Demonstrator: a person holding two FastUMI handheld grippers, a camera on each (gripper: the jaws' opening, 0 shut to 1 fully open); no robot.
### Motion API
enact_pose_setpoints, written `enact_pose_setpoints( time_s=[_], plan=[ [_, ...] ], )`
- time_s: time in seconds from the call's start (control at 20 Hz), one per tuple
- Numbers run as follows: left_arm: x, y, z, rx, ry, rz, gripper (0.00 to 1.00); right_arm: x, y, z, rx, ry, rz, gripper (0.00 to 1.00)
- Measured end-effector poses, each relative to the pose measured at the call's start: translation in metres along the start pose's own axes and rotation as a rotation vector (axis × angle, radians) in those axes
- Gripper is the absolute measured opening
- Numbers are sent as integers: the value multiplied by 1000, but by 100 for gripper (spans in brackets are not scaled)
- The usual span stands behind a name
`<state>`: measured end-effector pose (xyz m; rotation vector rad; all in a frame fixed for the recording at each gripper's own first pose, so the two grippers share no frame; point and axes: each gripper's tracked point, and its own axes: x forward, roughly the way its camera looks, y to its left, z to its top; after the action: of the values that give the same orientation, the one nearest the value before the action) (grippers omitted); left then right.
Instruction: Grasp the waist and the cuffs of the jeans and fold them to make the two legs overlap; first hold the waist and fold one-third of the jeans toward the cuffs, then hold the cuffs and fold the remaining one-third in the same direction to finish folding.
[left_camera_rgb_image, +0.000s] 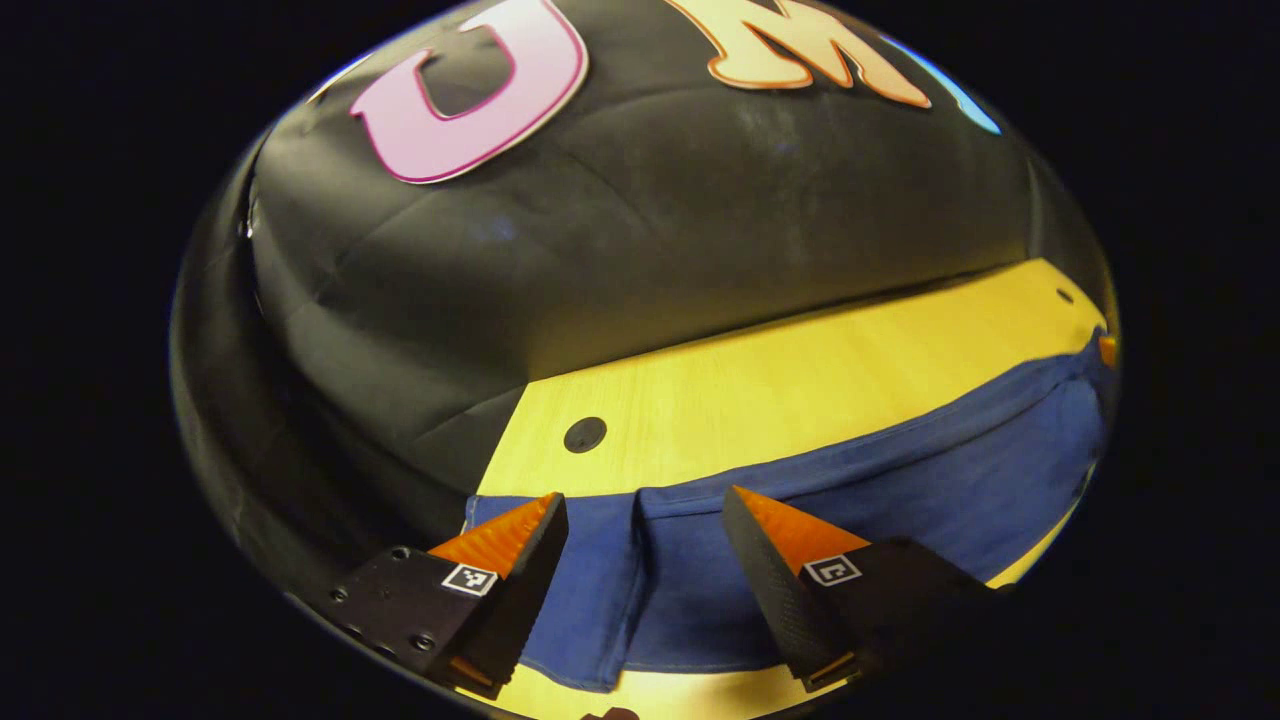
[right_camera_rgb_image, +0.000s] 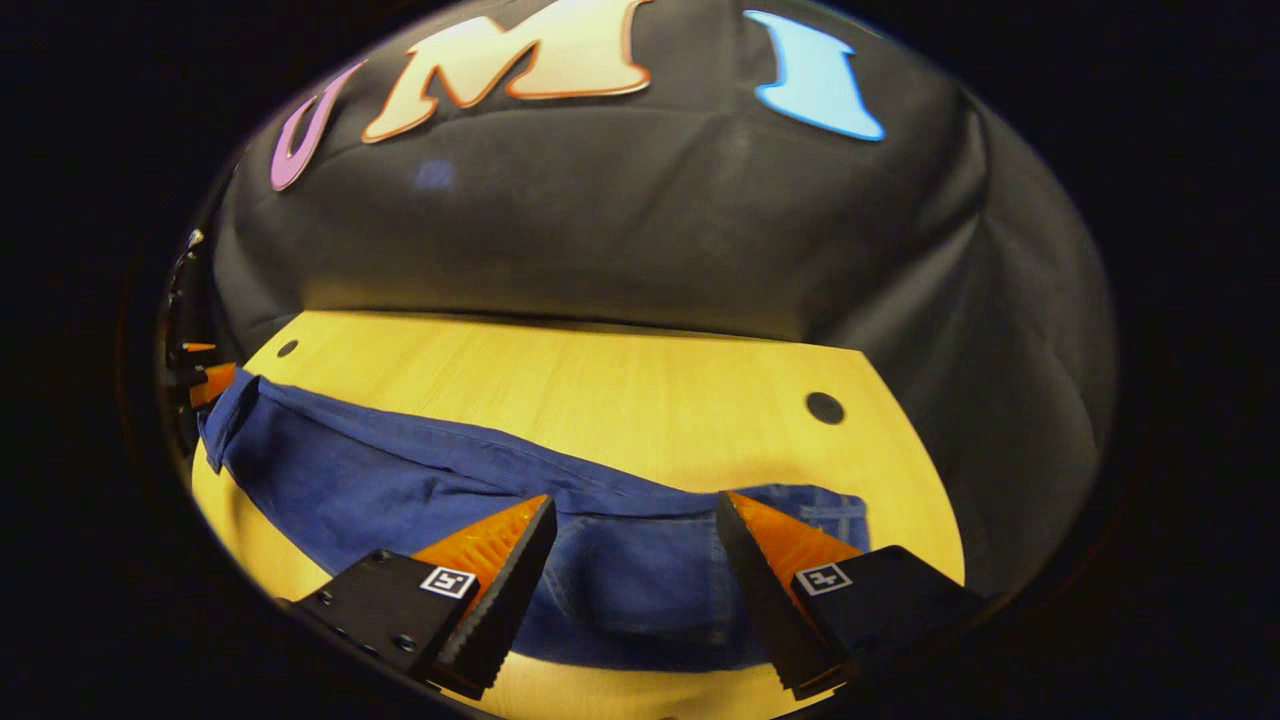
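Dark blue jeans (left_camera_rgb_image: 900, 480) lie stretched out as a long strip across the yellow wooden table (left_camera_rgb_image: 800, 380). My left gripper (left_camera_rgb_image: 642, 495) hangs open just above the cuff end, one finger on each side of a lengthwise fold in the cloth. In the right gripper view the jeans (right_camera_rgb_image: 400, 480) run from far left to the waist end with its pocket stitching (right_camera_rgb_image: 835, 510). My right gripper (right_camera_rgb_image: 635, 497) is open over that waist end and holds nothing. The left gripper (right_camera_rgb_image: 205, 382) also shows small at the far left, by the cuffs.
The black cloth wall rises close behind the table's far edge. Dark round holes (left_camera_rgb_image: 585, 434) (right_camera_rgb_image: 824, 407) sit near the table's far corners. Bare wood (right_camera_rgb_image: 600, 390) lies between the jeans and the wall, and a narrow strip of table runs along the near side.
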<state>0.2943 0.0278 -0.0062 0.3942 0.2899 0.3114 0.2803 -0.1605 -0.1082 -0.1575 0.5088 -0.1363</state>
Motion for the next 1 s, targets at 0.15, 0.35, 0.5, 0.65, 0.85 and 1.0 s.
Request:
enact_pose_setpoints(
  time_s=[0.15, 0.35, 0.5, 0.65, 0.85, 1.0],
  plan=[
    [3, 0, 2, -58, -23, -2, 95, -19, -46, -19, 34, 16, -62, 100],
    [3, 0, 4, -112, -12, -10, 95, -32, -95, -52, 85, 49, -119, 100],
    [3, 1, 6, -128, -5, -14, 95, -37, -116, -79, 115, 86, -134, 99],
    [2, -1, 9, -127, -21, -23, 95, -25, -125, -103, 154, 125, -122, 100],
    [4, 3, 7, -108, -36, 1, 95, -20, -119, -115, 203, 156, -86, 100],
    [5, 2, 9, -123, -56, 17, 95, -18, -118, -117, 216, 150, -60, 97]
  ],
)
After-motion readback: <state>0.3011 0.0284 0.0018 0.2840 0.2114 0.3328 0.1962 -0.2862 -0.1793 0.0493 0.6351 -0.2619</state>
